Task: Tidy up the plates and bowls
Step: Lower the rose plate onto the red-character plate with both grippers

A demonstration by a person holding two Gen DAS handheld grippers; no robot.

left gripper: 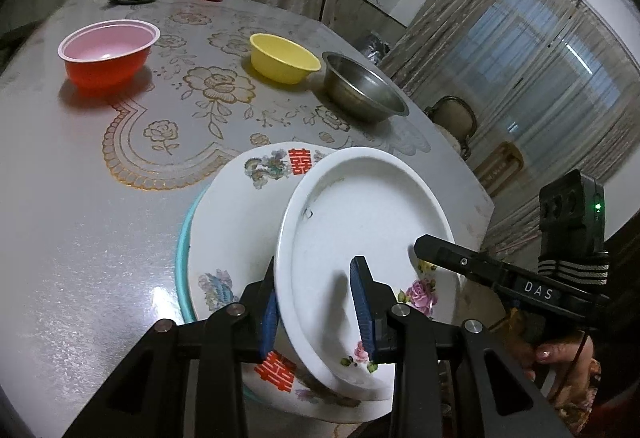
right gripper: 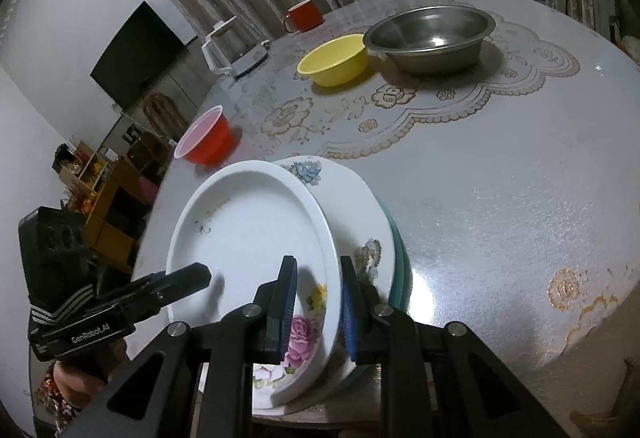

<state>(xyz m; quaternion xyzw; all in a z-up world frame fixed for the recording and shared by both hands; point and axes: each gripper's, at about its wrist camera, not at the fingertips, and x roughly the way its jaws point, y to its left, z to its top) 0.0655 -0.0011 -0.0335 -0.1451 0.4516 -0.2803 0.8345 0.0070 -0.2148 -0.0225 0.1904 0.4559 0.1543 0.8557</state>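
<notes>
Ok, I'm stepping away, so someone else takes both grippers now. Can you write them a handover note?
Left gripper: shut on the plain white plate's rim.
Right gripper: shut on the opposite rim.
That plate is tilted over the floral plate, which sits on a teal plate.
Done: two plates stacked.
Left: seat the white plate; then gather the red bowl, yellow bowl and steel bowl, spread on the table.

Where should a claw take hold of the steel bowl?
On the steel bowl, pinch the rim: one finger inside, one outside. It stands upright with its mouth open, and its flared rim is thin. Come from above on the side away from the yellow bowl, which sits close beside it.
</notes>
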